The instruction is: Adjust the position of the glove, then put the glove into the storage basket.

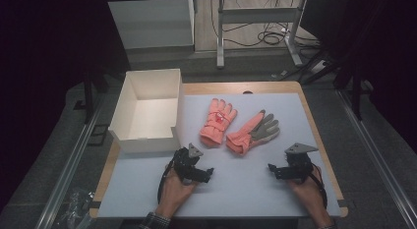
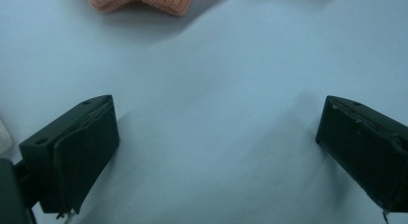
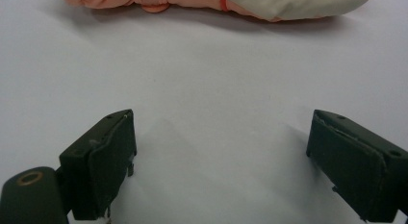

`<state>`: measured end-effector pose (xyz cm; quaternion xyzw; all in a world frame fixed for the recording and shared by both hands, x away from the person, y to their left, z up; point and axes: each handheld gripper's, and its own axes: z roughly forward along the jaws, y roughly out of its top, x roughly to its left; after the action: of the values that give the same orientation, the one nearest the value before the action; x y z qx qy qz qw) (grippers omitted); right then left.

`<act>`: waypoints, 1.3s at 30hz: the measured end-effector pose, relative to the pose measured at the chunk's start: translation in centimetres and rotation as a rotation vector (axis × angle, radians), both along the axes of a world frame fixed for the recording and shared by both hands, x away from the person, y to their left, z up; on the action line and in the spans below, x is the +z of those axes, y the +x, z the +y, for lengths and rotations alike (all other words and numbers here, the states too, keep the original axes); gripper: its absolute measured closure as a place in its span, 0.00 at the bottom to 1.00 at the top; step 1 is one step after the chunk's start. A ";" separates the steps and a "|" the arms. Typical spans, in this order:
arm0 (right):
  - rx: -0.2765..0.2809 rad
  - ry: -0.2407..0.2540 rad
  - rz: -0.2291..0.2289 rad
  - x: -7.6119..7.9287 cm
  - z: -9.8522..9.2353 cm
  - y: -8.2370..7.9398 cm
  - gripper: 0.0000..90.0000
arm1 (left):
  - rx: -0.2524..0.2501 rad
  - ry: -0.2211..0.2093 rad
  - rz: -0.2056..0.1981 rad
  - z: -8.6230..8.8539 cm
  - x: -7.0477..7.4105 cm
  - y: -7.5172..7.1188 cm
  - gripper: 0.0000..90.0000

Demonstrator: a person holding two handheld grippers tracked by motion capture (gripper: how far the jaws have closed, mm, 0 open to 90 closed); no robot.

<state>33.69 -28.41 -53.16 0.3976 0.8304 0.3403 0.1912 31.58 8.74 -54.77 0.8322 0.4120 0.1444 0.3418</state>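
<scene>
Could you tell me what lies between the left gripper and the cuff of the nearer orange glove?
Nothing: in the left gripper view, bare pale-blue table cover runs from the open left gripper to the glove's knit cuff.

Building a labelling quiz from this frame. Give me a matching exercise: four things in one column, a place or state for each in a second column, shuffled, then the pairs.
Things:
1. white box
2. left glove
3. right glove
4. left gripper

Places or states:
A. grey palm side up
B. open, over bare mat, holding nothing
C. at the table's left edge, open top, nothing inside
D. back side up, strap across the wrist, nearer the box

Pairs: 1-C, 2-D, 3-A, 4-B
</scene>
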 end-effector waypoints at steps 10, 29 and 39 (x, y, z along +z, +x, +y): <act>-0.001 -0.001 0.003 0.0 0.0 0.0 0.12 | -0.004 0.005 -0.001 0.0 0.0 0.0 0.02; -0.005 0.004 0.006 0.1 0.0 0.1 0.13 | -0.004 0.006 -0.002 0.0 0.0 0.0 0.02; -0.022 0.012 0.006 0.4 -0.3 0.1 0.14 | -0.004 0.006 -0.002 0.0 0.0 0.0 0.02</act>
<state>33.74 -28.71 -52.78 0.4087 0.8245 0.3421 0.1900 31.58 8.78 -54.76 0.8340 0.4094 0.1459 0.3401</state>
